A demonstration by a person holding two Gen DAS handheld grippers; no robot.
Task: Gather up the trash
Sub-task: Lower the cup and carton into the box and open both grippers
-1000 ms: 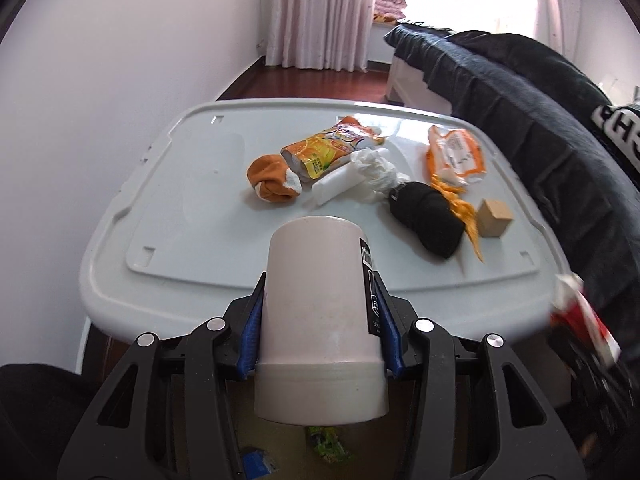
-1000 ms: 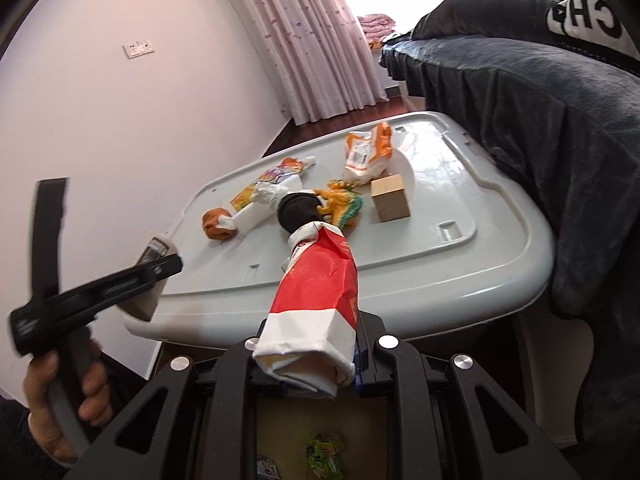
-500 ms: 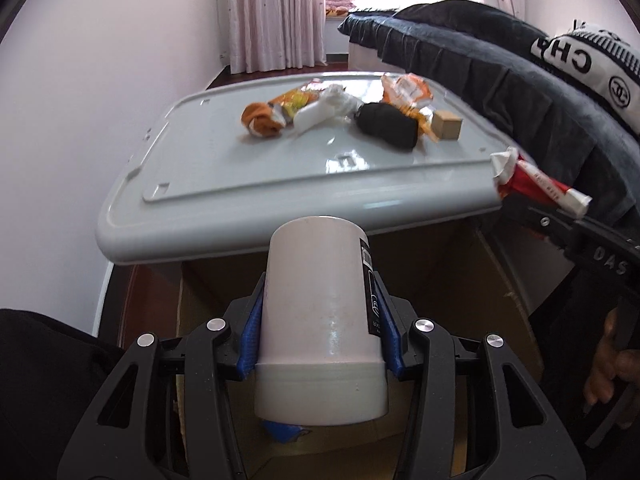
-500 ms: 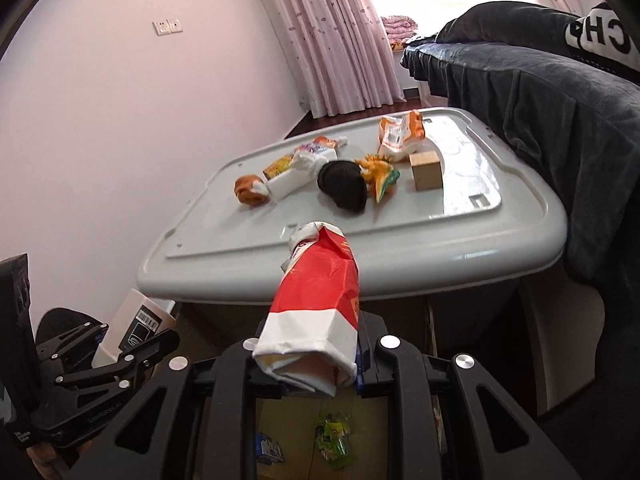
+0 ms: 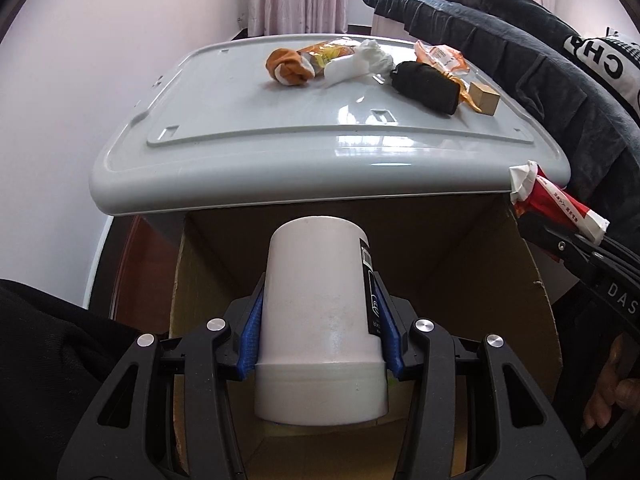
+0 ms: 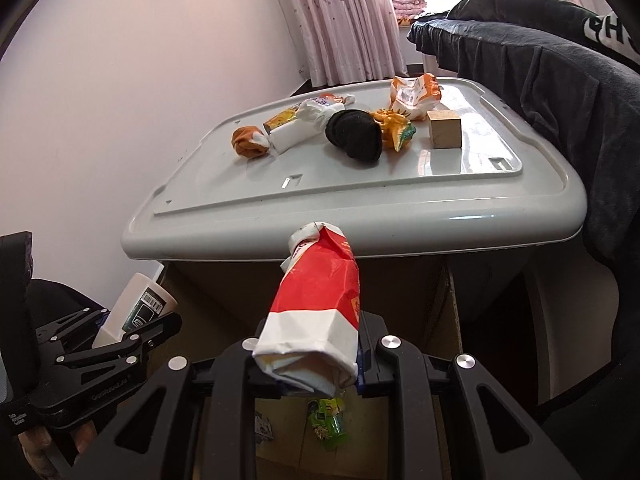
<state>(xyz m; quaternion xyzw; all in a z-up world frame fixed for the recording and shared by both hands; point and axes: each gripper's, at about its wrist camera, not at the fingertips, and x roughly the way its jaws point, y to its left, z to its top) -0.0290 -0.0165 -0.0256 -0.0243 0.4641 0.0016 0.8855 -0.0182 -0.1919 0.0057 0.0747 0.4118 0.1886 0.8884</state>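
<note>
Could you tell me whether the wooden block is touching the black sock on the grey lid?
Apart. The right wrist view shows bare grey lid plainly between the wooden block and the black sock.

White cup (image 5: 322, 316) hides the box floor beyond the left hand-held gripper (image 5: 320, 332). Print on wrappers (image 6: 326, 422) below the right hand-held gripper (image 6: 310, 360) too small to read.

White cup (image 5: 320, 312); red-and-white carton (image 6: 320, 300), perhaps.
</note>
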